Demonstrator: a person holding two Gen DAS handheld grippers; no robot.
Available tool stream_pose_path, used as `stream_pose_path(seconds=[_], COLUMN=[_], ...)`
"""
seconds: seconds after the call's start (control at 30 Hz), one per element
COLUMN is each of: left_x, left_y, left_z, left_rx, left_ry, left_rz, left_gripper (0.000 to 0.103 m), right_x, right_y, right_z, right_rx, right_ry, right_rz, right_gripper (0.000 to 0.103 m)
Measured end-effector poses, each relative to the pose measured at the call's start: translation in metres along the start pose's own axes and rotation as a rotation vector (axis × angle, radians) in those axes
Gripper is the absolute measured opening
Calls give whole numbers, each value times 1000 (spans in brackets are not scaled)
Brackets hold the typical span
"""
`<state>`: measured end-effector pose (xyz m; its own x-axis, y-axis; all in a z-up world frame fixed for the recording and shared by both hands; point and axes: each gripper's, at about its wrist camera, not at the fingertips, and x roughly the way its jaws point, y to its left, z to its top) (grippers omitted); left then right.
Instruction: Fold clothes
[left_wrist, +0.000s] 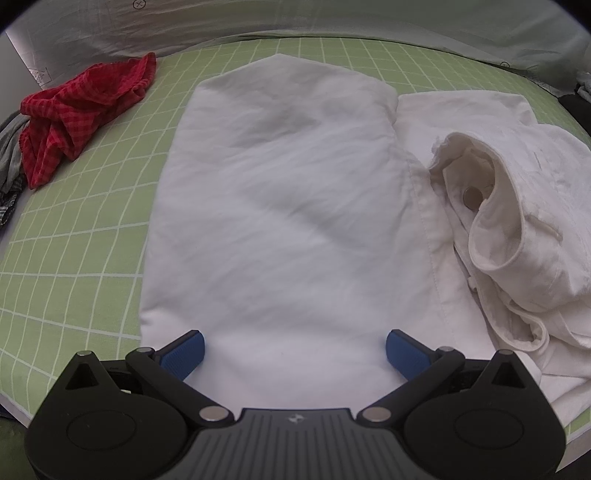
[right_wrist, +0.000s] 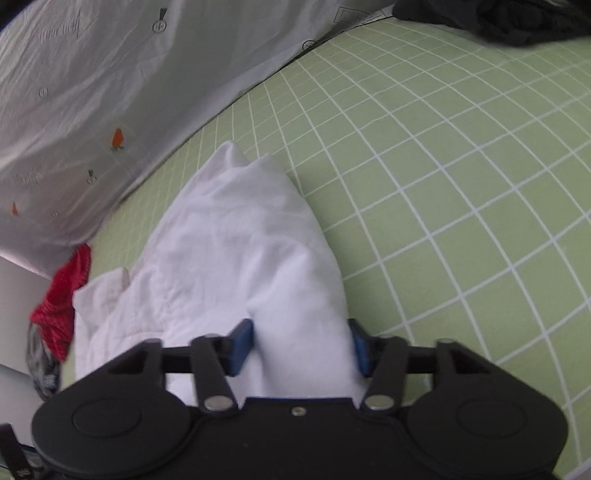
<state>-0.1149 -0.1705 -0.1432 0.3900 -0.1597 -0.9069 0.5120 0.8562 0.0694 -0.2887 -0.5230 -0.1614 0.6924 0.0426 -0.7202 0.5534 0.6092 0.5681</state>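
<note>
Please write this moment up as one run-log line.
task: fold clothes | left gripper: open over white shirt | right gripper: closed on a white shirt fold | red garment: aside on green grid sheet

Centre: white folded cotton shirt (left_wrist: 280, 206) lies on the green grid-lined mat (left_wrist: 74, 258).
Right of it: its bunched collar part (left_wrist: 517, 206) touches the flat part.
Far left: crumpled red checked cloth (left_wrist: 81, 114) on the mat's edge, well apart.
Behind: pale printed sheet (left_wrist: 258, 18).
</note>
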Motion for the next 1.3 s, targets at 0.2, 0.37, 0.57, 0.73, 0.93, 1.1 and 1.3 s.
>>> stream_pose_path(seconds=[0.2, 0.37, 0.57, 0.73, 0.93, 1.1, 1.3], left_x=[-4, -27, -37, -33, -27, -22, -25], left_y=[8, 36, 71, 95, 136, 163, 174], left_z=[6, 11, 16, 11, -3, -7, 2], left_rx=[24, -1, -56, -50, -65, -104, -157], left_ry=[34, -15, -42, -28, 1, 14, -18], left_rz=[-42, -29, -32, -41, -25, -36, -80], left_gripper=[103, 103, 103, 103, 103, 103, 103], right_x=[-26, -41, -43, -13, 66, 100, 68], right_y=[29, 94, 187, 240, 270, 295, 290], right_z=[-1, -10, -31, -58, -107, -146, -127], right_rx=[27, -73, -281, -341, -302, -425, -272], right_ry=[-92, -140, -145, -85, 79, 169, 126], right_rz=[140, 213, 275, 350, 348, 202, 319], right_gripper=[20, 20, 20, 20, 20, 23, 62])
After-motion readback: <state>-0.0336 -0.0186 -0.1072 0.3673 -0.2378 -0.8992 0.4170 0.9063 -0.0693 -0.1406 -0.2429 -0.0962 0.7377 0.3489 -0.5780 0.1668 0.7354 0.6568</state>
